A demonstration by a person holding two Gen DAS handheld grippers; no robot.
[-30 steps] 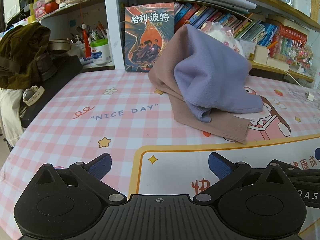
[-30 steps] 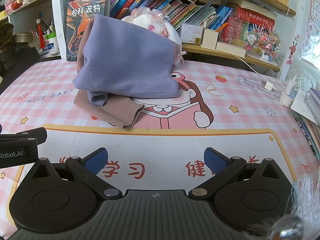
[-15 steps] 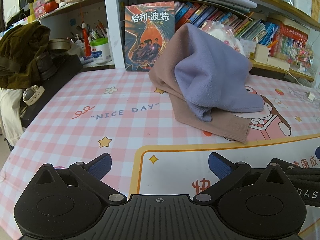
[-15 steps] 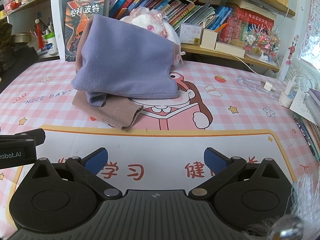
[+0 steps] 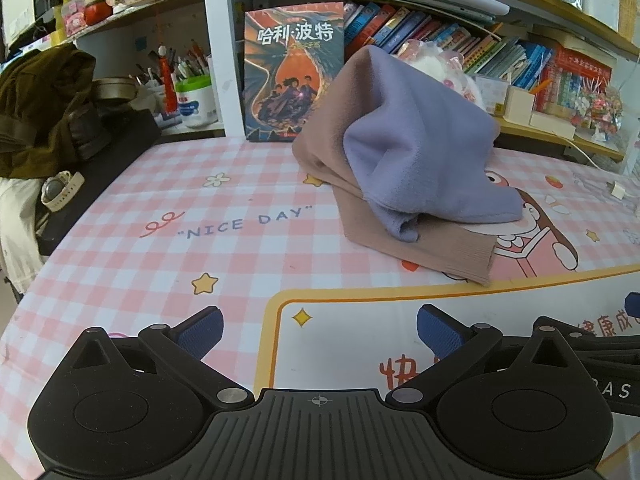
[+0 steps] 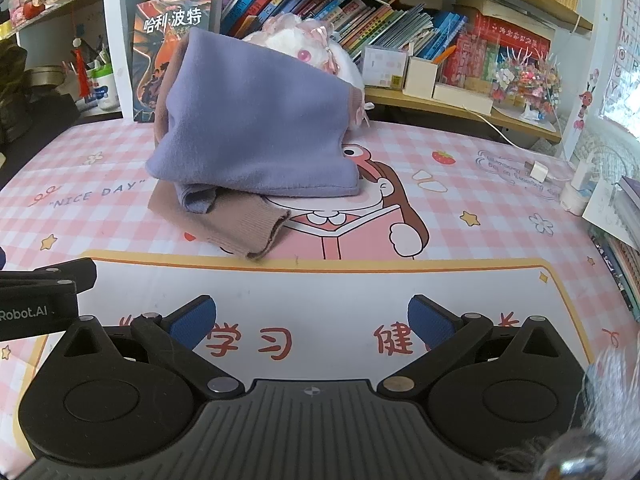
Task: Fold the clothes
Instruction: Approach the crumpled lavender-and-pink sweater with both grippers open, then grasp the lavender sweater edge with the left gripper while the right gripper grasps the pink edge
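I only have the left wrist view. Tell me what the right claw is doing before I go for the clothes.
Observer: The right claw is open and empty. It sits over the printed mat, short of the purple garment.
Operator: Report what's propping that garment up.
Observer: A white plush toy with a pink eye sits right behind it, and the garment appears to lean on it.
Operator: Check the table's right side.
Observer: Books are stacked along the right edge, well apart from the garment.
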